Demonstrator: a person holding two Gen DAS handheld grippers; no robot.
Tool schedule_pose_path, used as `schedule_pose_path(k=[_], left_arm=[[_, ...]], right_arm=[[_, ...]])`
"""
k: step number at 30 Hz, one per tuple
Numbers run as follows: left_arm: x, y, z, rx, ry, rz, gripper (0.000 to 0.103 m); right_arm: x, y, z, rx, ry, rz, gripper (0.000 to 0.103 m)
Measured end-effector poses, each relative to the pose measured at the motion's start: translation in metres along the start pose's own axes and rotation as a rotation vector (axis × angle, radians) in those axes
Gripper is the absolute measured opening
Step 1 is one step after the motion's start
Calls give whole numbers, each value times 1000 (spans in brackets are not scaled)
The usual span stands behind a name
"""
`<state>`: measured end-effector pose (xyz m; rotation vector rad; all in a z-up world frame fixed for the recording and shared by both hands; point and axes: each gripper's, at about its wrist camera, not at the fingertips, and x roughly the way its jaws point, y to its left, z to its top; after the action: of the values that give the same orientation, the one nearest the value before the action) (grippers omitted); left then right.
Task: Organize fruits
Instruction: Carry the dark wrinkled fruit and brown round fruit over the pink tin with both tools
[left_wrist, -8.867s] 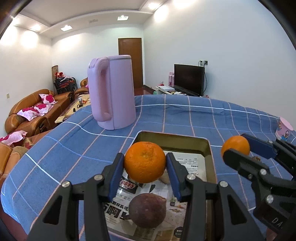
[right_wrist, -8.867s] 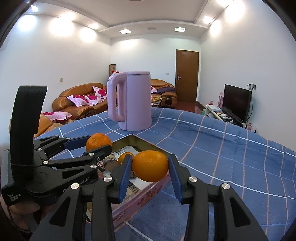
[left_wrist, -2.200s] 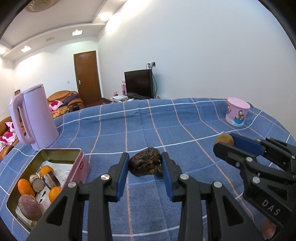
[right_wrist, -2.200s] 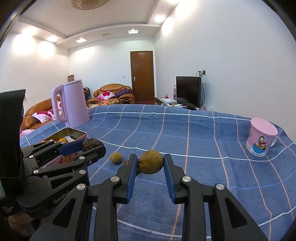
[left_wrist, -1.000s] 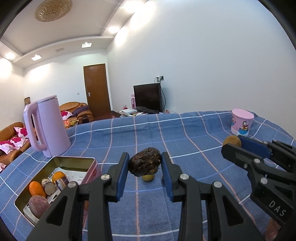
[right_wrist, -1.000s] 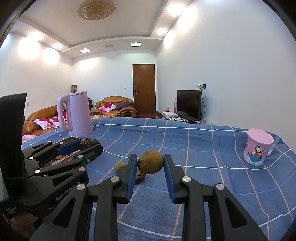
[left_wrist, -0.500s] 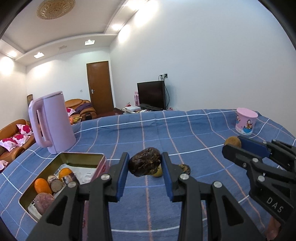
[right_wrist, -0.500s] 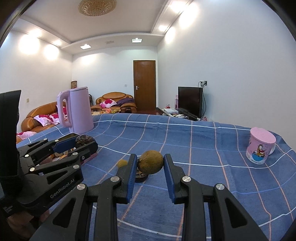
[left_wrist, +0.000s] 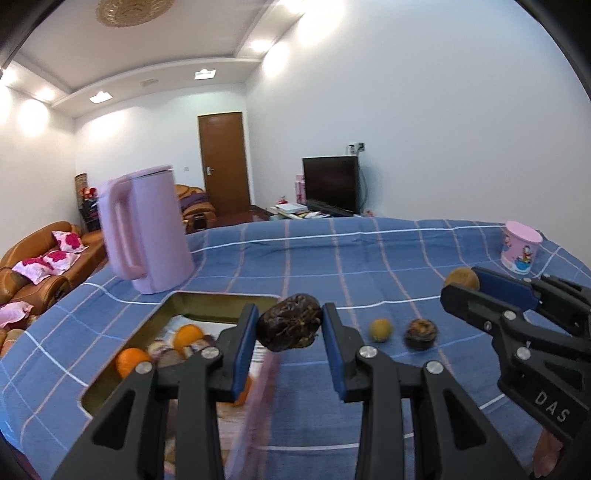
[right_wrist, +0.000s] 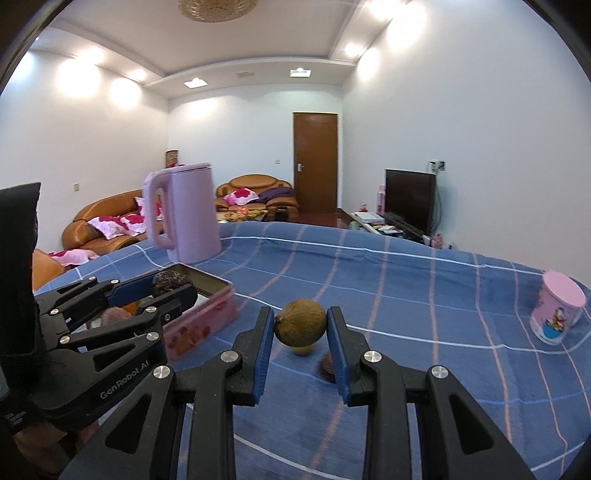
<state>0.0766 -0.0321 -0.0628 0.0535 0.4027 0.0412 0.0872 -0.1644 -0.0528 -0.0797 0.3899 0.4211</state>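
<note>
My left gripper (left_wrist: 289, 328) is shut on a dark wrinkled fruit (left_wrist: 289, 326), held in the air over the right rim of the metal tin (left_wrist: 221, 296). The tin holds oranges (left_wrist: 133, 361) and other fruit on printed paper. My right gripper (right_wrist: 300, 328) is shut on a round brown fruit (right_wrist: 300, 326), held above the blue cloth to the right of the tin (right_wrist: 210, 281). It also shows in the left wrist view (left_wrist: 461, 277). A small yellow fruit (left_wrist: 381, 329) and a dark fruit (left_wrist: 421, 333) lie on the cloth.
A tall pink kettle (left_wrist: 146, 230) stands behind the tin. A pink cartoon cup (left_wrist: 521, 246) stands at the far right of the blue checked tablecloth (left_wrist: 332, 258). Sofas, a door and a TV are beyond the table.
Both grippers have moved left toward the tin with their fruits still held. The tin and the kettle now look closer, and the two loose fruits lie further right.
</note>
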Motion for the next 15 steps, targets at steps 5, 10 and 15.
schedule_pose_path(k=[5, 10, 15], left_arm=[[-2, 23, -1, -22, 11, 32, 37], [-4, 44, -2, -40, 21, 62, 37], [-4, 61, -2, -62, 31, 86, 37]], right_arm=[[9, 26, 8, -36, 1, 48, 31], [20, 46, 12, -56, 8, 89, 31], [27, 63, 15, -67, 15, 130, 31]])
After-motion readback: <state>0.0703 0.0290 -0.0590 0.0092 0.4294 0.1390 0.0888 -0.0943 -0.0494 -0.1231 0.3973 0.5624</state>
